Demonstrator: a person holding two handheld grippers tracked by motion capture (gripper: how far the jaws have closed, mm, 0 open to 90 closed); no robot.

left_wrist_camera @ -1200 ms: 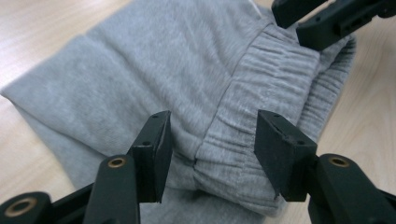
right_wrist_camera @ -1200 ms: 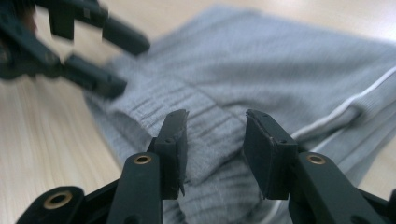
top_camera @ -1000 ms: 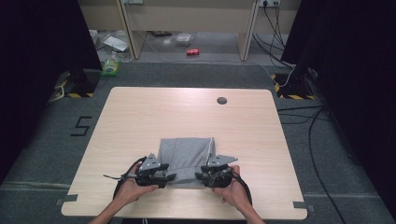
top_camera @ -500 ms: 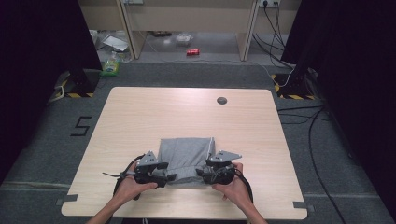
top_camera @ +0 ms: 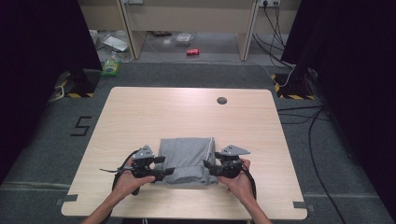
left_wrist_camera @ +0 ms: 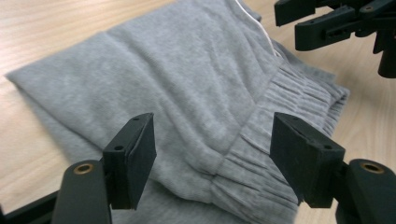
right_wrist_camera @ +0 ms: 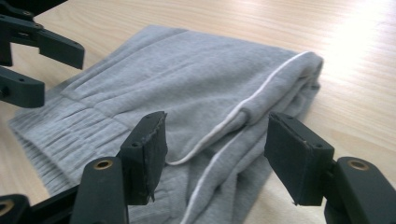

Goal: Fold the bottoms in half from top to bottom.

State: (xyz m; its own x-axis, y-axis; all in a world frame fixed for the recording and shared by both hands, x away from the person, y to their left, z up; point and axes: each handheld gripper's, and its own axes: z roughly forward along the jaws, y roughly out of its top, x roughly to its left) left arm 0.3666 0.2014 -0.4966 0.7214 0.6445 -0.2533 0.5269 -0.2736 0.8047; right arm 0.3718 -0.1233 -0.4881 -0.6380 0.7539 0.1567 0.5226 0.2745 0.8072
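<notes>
A folded grey garment (top_camera: 187, 158) with a white stripe and a ribbed waistband lies near the front of the wooden table (top_camera: 187, 116). My left gripper (top_camera: 168, 171) is at its front left corner and my right gripper (top_camera: 208, 165) at its front right. In the left gripper view the jaws (left_wrist_camera: 212, 154) stand apart over the waistband (left_wrist_camera: 280, 98), their pads clear of the cloth. In the right gripper view the jaws (right_wrist_camera: 215, 154) straddle the striped fold (right_wrist_camera: 252, 109) without pressing it. Both pairs of jaws have just been opening, with the cloth lying between them.
A small dark round thing (top_camera: 222, 100) sits on the far part of the table. Beyond the table stand shelves, with a red can (top_camera: 192, 52) and clutter on the floor. Cables run along the floor at the right.
Both grippers' jaws have spread wider over the garment. The right gripper has shifted a little to the right and away from the front edge. The left hand stays where it was.
</notes>
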